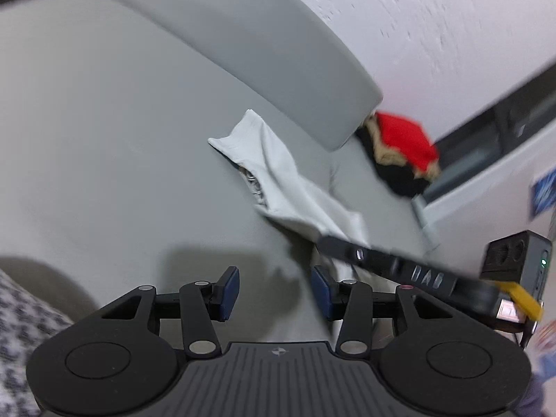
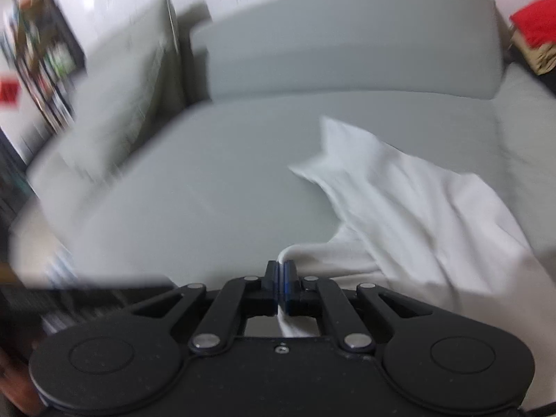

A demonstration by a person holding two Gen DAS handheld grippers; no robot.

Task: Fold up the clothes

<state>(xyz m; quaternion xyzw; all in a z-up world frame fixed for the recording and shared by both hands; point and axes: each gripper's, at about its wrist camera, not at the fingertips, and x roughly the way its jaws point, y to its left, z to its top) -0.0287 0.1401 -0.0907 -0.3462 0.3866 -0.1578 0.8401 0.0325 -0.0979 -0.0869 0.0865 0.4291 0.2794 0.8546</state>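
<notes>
A white garment [image 1: 278,173] lies crumpled on the grey sofa seat [image 1: 121,156], stretched toward the right. My left gripper [image 1: 274,293] is open above the seat, short of the garment, with nothing between its blue pads. In the left wrist view the right gripper [image 1: 347,246] reaches in from the right and meets the garment's near end. In the right wrist view my right gripper [image 2: 280,271] is shut on an edge of the white garment [image 2: 417,208], which spreads away to the right over the sofa seat [image 2: 208,180].
A grey back cushion [image 2: 347,41] runs behind the seat, with another cushion [image 2: 128,97] at the left. A red and black pile [image 1: 403,149] sits at the sofa's far end. A checked fabric [image 1: 24,326] is at the lower left. Shelving [image 2: 38,55] stands beyond the sofa.
</notes>
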